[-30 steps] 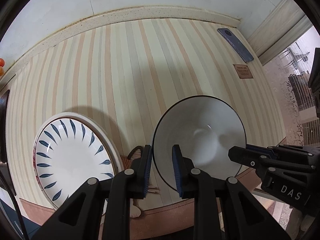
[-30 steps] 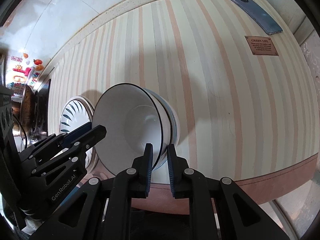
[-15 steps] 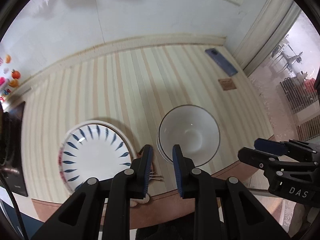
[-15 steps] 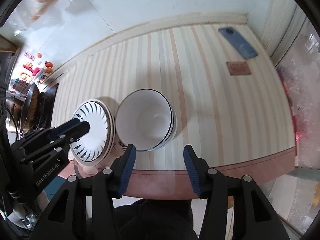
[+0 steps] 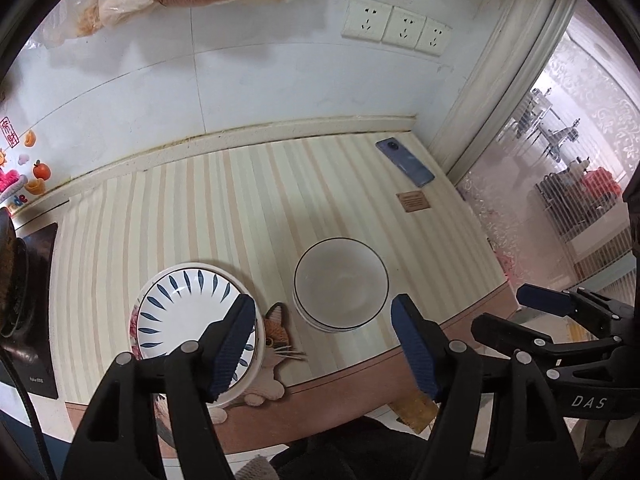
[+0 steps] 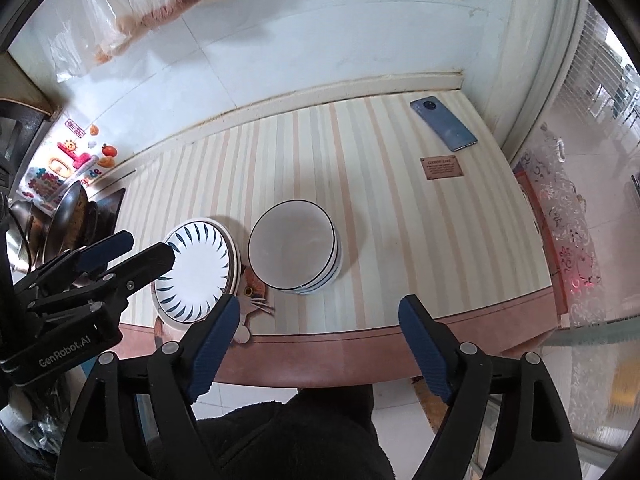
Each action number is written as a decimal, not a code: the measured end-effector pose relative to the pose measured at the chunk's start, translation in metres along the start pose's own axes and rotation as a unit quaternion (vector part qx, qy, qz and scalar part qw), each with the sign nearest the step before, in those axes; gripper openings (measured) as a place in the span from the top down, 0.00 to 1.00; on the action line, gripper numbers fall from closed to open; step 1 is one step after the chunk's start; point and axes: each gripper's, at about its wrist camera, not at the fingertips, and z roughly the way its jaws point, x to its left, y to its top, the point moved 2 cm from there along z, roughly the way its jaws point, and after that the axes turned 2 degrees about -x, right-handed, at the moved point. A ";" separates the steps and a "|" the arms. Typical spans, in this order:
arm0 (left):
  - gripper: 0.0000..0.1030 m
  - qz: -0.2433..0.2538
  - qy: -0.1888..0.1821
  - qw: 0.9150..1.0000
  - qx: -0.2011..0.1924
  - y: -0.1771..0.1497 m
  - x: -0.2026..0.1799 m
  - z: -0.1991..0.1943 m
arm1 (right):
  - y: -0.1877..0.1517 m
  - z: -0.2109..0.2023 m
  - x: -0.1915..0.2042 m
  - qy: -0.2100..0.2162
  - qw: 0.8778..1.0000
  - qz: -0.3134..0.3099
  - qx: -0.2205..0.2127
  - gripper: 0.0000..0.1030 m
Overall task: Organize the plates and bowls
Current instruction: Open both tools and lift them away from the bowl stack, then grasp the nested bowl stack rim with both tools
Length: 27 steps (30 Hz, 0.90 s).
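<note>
A stack of white bowls with black rims (image 5: 341,283) (image 6: 294,252) stands near the front edge of the striped counter (image 5: 240,208) (image 6: 400,232). To its left lies a stack of white plates with blue leaf marks (image 5: 188,312) (image 6: 196,266). My left gripper (image 5: 324,344) hovers well above the front edge, open and empty, also seen from the right wrist as the left gripper (image 6: 120,254). My right gripper (image 6: 318,344) is raised over the counter's front edge, open and empty; the right gripper (image 5: 532,312) shows at the right of the left wrist view.
A cat-shaped coaster (image 5: 276,328) (image 6: 256,292) lies between the two stacks. A blue phone (image 5: 405,162) (image 6: 444,129) and a small brown label (image 5: 414,202) (image 6: 443,167) sit at the back right. A stove with pans (image 6: 68,216) is at the left, wall sockets (image 5: 396,28) behind.
Both grippers have let go of the top bowl, opened wide and pulled up and back from the counter. The bowl now rests on the bowl stack.
</note>
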 end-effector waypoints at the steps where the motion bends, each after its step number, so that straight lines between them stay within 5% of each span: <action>1: 0.33 0.000 -0.003 1.000 0.000 0.001 -0.001 0.000 | 0.001 -0.001 -0.001 0.002 1.000 0.001 -0.001 0.18; 8: 0.33 -0.011 -0.012 1.000 0.014 0.008 0.001 0.018 | 0.008 0.008 -0.015 0.006 1.000 0.022 0.003 0.16; 16: 0.33 -0.038 -0.014 0.997 0.065 0.024 0.018 0.089 | 0.024 0.071 -0.047 0.020 0.997 0.061 0.045 0.15; 27: 0.33 -0.051 -0.034 0.984 0.167 0.033 0.036 0.195 | 0.028 0.206 -0.065 0.139 0.974 0.121 0.133 0.15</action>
